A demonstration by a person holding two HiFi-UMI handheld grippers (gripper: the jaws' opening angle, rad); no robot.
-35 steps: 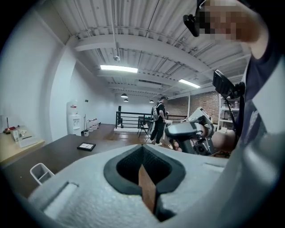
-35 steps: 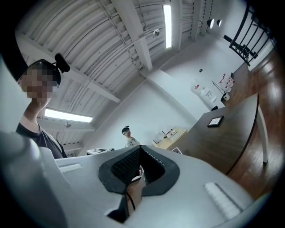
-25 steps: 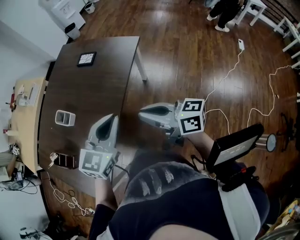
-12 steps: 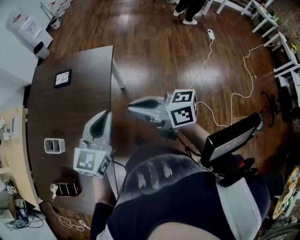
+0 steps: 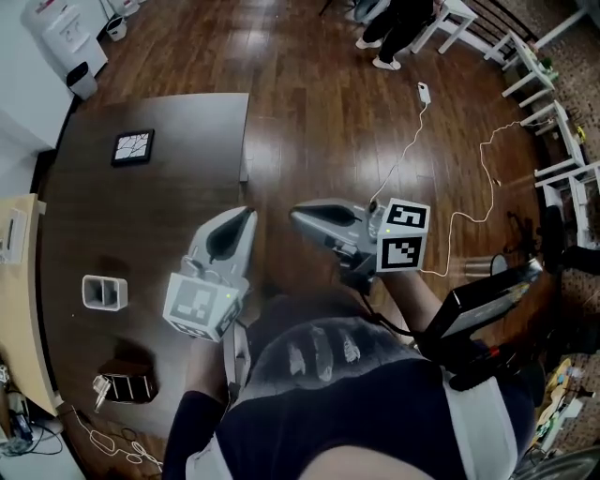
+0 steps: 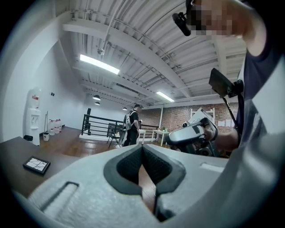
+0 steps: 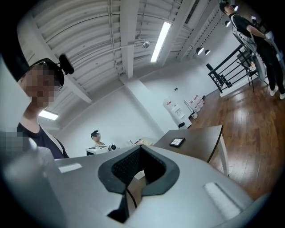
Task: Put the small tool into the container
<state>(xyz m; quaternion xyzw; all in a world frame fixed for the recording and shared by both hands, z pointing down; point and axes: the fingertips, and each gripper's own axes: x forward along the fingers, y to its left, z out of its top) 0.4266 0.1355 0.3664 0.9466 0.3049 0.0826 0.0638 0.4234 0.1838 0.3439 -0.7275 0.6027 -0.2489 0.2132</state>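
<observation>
A small white open container (image 5: 103, 292) stands on the dark table (image 5: 150, 216) at the left. Near the table's front corner sits a dark box (image 5: 131, 379) with a small pale item (image 5: 99, 391) beside it; I cannot tell what that item is. My left gripper (image 5: 246, 214) hovers over the table's right edge, jaws shut and empty. My right gripper (image 5: 296, 216) hangs over the wood floor just right of the table, also shut with nothing in it. Both point away from the container. In the gripper views the left gripper (image 6: 143, 147) and right gripper (image 7: 140, 148) have their pads touching.
A black-framed square tile (image 5: 132, 147) lies at the table's far end. A light wooden bench (image 5: 17, 281) runs along the left. White cables (image 5: 441, 150) trail over the floor to the right. A person (image 5: 398, 23) stands far off, and white water dispensers (image 5: 56, 28) stand at top left.
The head view has swung, so the table and floor sit differently in frame. Both grippers stay shut and empty, close together in front of the body.
</observation>
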